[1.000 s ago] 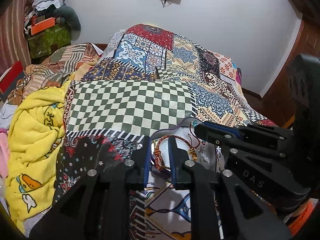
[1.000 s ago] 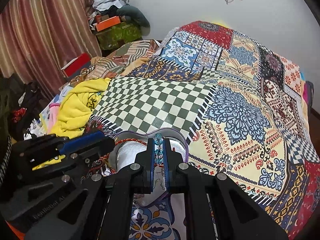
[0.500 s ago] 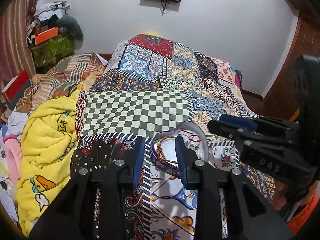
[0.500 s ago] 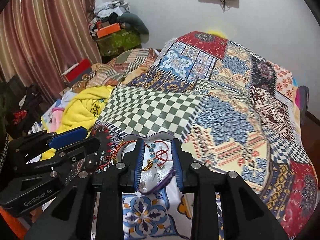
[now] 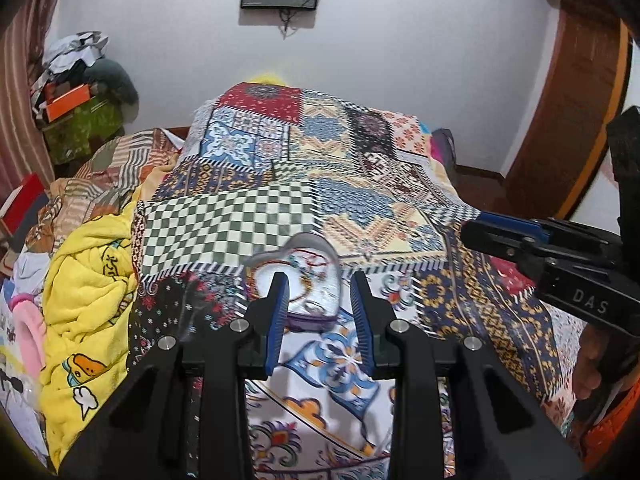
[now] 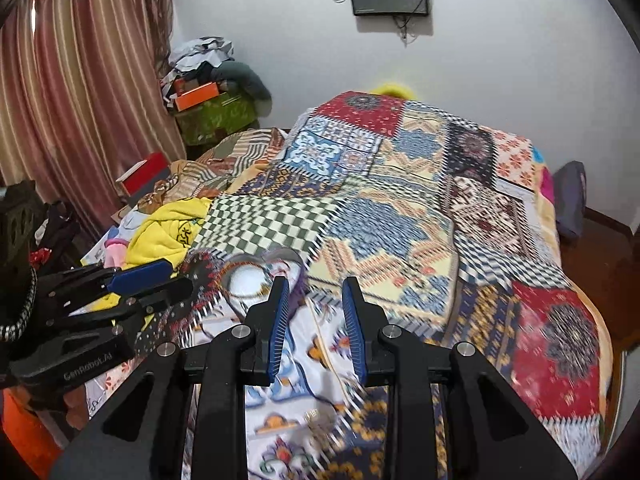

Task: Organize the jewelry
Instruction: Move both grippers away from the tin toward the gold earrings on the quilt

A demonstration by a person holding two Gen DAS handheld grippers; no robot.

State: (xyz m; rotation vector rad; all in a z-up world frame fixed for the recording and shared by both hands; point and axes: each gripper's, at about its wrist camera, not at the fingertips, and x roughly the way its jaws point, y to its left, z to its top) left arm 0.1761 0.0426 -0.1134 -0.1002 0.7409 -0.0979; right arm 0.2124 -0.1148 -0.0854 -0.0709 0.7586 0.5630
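The heart box (image 5: pixel 304 276) sits on the bed quilt (image 5: pixel 380 216), blurry, so the bracelets inside are hard to see; a finger (image 5: pixel 276 308) hides part. Left claw (image 5: pixel 320 312) & right claw (image 6: pixel 314 312) both hang released, nothing btwn them. Before, both were down at the box, right one clenched on beads; now both are up & back.

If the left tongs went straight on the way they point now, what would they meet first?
Most likely the heart-shaped tin lying open on the patchwork quilt: it sits framed between the fingers of the left tongs, which stand open and empty. Depth is unclear, so they might land on the quilt just short of it.
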